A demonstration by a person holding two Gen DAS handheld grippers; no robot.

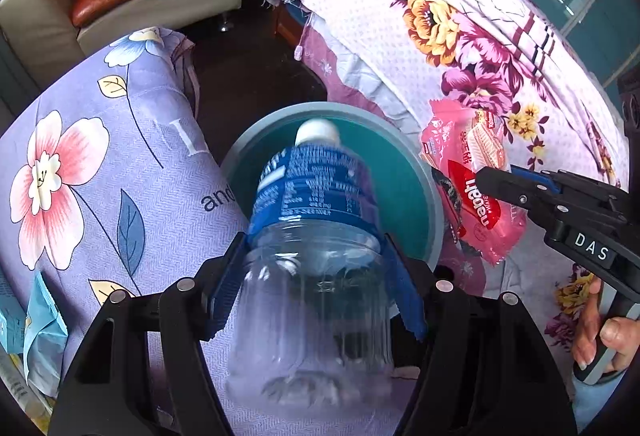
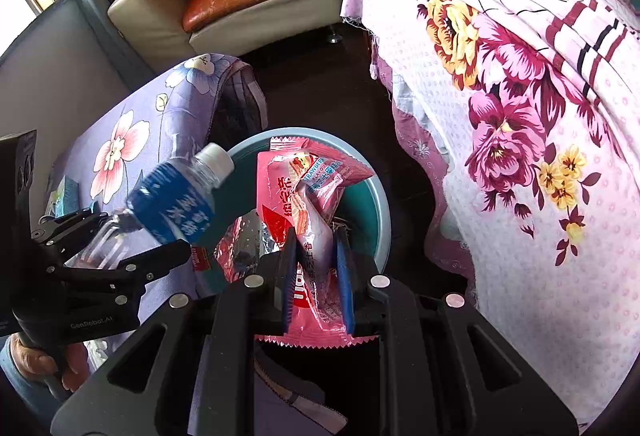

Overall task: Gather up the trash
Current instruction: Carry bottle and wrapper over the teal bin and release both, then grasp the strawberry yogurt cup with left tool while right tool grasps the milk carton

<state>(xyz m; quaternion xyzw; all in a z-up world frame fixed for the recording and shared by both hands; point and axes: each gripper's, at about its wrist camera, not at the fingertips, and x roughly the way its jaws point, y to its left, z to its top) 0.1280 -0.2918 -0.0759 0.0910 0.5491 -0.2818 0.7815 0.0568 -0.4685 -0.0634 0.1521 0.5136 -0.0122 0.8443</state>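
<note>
Both tongs grip trash: left tongs [image 1: 316, 276] clamp the water bottle [image 1: 312, 236], right tongs [image 2: 316, 268] pinch the pink wafer wrapper [image 2: 308, 196], above the teal bin [image 1: 416, 204] at twelve o'clock. Released together, I judge they could collide, spilling past the rim.

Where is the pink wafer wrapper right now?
The pink wafer wrapper is clamped in the right gripper, over the teal bin, right of the water bottle.

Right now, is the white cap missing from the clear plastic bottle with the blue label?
No, the white cap sits on the neck of the clear plastic bottle above the teal bin.
</note>
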